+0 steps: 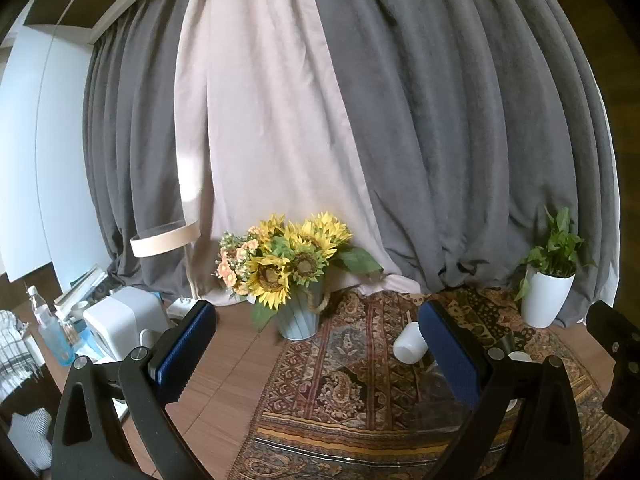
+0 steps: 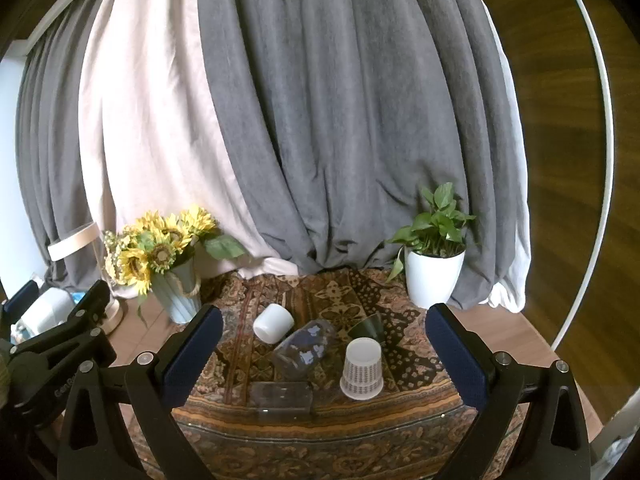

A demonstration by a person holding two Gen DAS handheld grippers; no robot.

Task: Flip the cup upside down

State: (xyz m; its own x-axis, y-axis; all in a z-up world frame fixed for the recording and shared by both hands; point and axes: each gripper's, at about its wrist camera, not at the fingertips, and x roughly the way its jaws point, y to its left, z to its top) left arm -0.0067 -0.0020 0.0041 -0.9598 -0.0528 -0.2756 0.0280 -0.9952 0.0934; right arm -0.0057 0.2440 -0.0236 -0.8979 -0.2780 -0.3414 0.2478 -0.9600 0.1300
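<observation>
Both grippers wide, holding nothing
Left gripper [image 1: 316, 350] and right gripper [image 2: 324, 350] hover over the rug [image 2: 320, 432]; paper cup [image 2: 362, 369] stands inverted before grey curtains [image 2: 340, 120].

Left black two-finger gripper [image 1: 316, 344] with blue-padded fingers [image 1: 186, 346] spread wide, nothing between them, held level and pointing forward. Right black two-finger gripper [image 2: 324, 352], likewise blue-padded, jaws wide apart and empty; the left unit appears at its left edge [image 2: 60, 340]
</observation>
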